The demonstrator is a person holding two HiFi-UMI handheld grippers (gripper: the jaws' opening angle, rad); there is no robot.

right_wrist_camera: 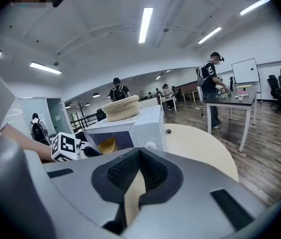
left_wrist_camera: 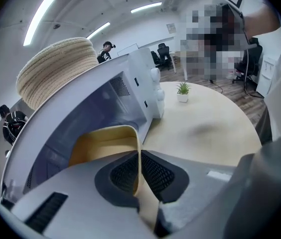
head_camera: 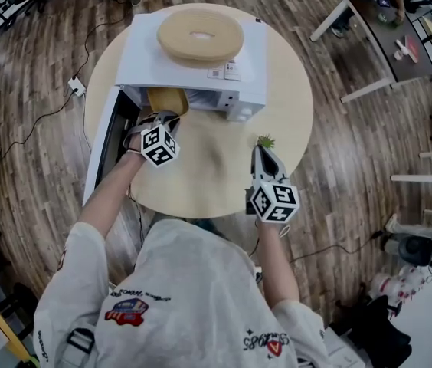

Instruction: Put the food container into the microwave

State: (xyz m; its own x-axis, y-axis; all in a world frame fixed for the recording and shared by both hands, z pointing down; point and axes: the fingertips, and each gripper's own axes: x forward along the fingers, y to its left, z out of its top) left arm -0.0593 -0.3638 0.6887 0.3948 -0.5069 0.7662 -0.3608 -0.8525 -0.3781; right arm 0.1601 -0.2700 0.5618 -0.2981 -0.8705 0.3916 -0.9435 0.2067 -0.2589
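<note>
1. Your left claw (left_wrist_camera: 139,167) pinches the food container (left_wrist_camera: 103,144) by its thin rim, holding it in the microwave (left_wrist_camera: 130,76) mouth, toward the desk's (head_camera: 216,171) ten o'clock.
2. Your right claw (right_wrist_camera: 139,169), pressed together and empty, hangs at four o'clock, likely to keep clear.

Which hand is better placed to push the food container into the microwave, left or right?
Left. The left gripper is shut on the food container by its rim, with the container at the mouth of the open microwave. The right gripper is empty over the table, farther from the opening.
</note>
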